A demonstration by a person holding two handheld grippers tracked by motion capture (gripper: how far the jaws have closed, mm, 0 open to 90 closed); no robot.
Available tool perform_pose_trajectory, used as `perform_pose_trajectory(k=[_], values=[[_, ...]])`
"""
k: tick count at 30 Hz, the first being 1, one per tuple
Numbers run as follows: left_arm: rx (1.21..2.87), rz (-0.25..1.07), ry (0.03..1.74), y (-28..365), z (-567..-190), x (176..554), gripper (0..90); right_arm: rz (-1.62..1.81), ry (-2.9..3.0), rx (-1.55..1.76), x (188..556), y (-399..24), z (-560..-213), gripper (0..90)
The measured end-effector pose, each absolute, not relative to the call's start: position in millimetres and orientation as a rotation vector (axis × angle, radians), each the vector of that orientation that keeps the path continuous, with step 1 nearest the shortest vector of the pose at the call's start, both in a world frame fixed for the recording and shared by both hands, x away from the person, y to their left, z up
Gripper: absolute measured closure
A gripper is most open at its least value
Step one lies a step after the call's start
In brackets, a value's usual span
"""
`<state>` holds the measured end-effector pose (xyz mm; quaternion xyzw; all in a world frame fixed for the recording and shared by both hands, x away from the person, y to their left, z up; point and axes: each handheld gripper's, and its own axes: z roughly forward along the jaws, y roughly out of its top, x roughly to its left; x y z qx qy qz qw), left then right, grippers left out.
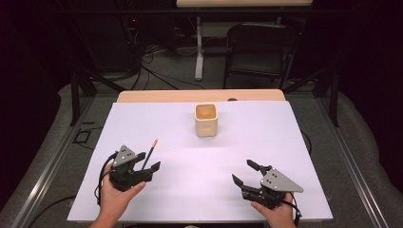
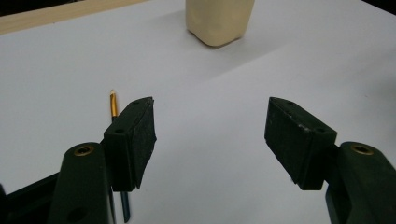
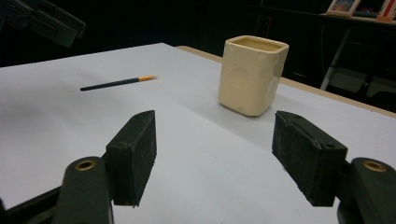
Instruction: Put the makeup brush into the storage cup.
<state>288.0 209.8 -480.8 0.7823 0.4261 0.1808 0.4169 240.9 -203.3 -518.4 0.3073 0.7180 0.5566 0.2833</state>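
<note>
Paintbrush (image 1: 150, 153) lies flat on the white surface (image 1: 266, 142) just beside the open, empty left tool (image 1: 148, 166), well apart from the cream cup (image 1: 206, 120), so I think the pads could push it away; the right tool (image 1: 247, 173) is open too.

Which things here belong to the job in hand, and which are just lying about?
In play: paintbrush lying on the white sheet beside the open left gripper; cream cup upright beyond it; open right gripper.
Lying about: folding chair, floor cables.
</note>
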Motion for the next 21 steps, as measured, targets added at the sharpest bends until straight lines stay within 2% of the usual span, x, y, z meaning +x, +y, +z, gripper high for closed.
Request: perform_pose_trajectory(k=[8,21], values=[[2.032,0.423,1.149,216,-482,302,34.1,1.489,1.926,0.826,240,-202,-519,30.0],[2.158,0.389,1.162,210,-476,312,35.7,1.478,1.935,0.828,240,-201,-521,29.9]])
